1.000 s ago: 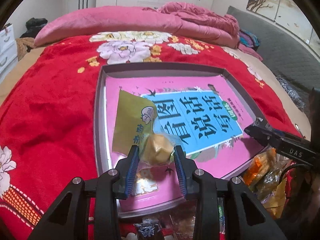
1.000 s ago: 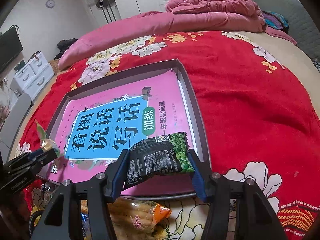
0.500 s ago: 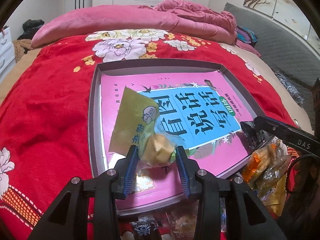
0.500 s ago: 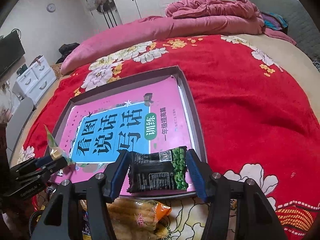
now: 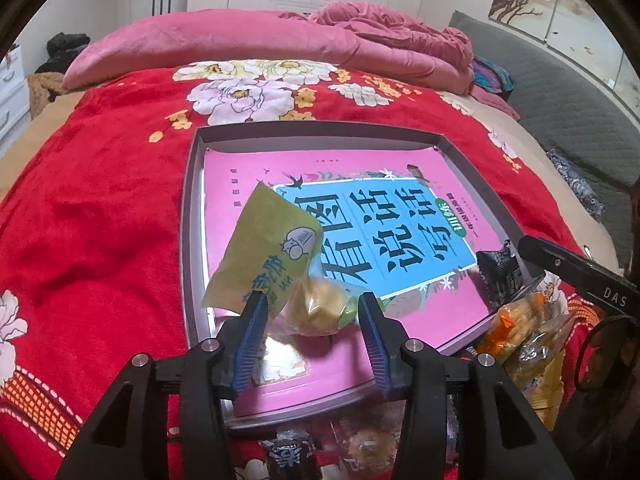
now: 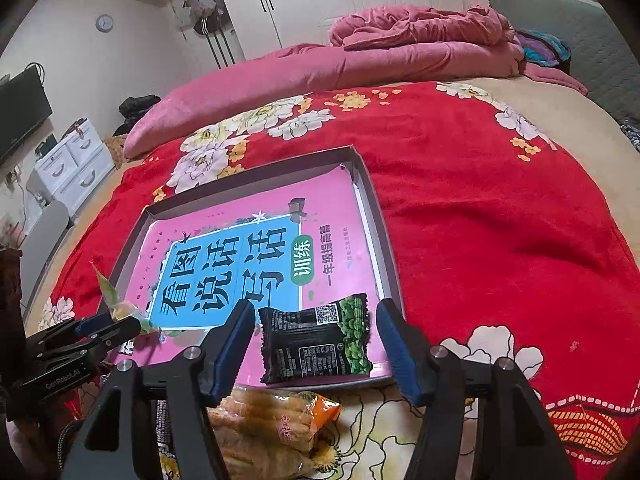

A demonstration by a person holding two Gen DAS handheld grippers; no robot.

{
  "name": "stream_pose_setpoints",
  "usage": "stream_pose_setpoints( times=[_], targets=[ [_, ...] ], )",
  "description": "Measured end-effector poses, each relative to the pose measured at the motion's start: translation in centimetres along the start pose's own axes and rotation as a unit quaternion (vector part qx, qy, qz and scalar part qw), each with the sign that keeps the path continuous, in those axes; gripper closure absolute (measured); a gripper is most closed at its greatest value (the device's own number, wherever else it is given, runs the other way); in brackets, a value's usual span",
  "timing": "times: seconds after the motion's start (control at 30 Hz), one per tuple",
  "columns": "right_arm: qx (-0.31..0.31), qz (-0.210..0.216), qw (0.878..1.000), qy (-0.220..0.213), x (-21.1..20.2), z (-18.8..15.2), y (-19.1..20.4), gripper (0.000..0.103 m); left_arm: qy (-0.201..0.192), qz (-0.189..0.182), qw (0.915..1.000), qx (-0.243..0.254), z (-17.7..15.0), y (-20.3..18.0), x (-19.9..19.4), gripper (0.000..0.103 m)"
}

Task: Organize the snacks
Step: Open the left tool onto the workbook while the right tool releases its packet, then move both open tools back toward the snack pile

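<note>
While both jaws just opened, left gripper [image 5: 312,312] and right gripper [image 6: 316,332] straddle released snacks.

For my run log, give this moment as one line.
left tool: opening, yellow snack between | right tool: opening, green-pea packet released in tray

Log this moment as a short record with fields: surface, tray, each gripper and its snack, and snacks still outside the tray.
surface: red floral blanket on a bed
tray: grey tray lined with a pink book
left gripper: jaws just opening, yellow-green snack packet between them, resting on the book
right gripper: jaws just opening, pads clear of the black pea snack packet lying at the tray's near edge
outside tray: orange snack bag on the blanket before the near rim
</note>
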State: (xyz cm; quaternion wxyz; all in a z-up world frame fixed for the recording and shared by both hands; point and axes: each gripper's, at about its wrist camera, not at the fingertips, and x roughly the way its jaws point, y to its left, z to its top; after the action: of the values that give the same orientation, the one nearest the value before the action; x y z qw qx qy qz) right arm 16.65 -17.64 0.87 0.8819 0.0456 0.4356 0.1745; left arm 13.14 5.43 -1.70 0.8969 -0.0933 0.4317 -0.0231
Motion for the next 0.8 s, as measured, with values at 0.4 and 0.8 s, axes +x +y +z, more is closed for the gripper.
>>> stream_pose_setpoints(
  times=[0.4, 0.8],
  targets=[
    [-0.002, 0.005, 1.0, -0.024, -1.8, 0.0, 0.1, 0.036, -0.023, -0.014, 0.9995, -0.015, 0.3, 0.5, -1.4, 0.038],
    [-0.014, 0.007, 0.998, -0.063, -4.2, -0.4, 0.5, 0.028, -0.068, -0.007, 0.9973, -0.028, 0.6, 1.3, -4.5, 0.028]
  ],
)
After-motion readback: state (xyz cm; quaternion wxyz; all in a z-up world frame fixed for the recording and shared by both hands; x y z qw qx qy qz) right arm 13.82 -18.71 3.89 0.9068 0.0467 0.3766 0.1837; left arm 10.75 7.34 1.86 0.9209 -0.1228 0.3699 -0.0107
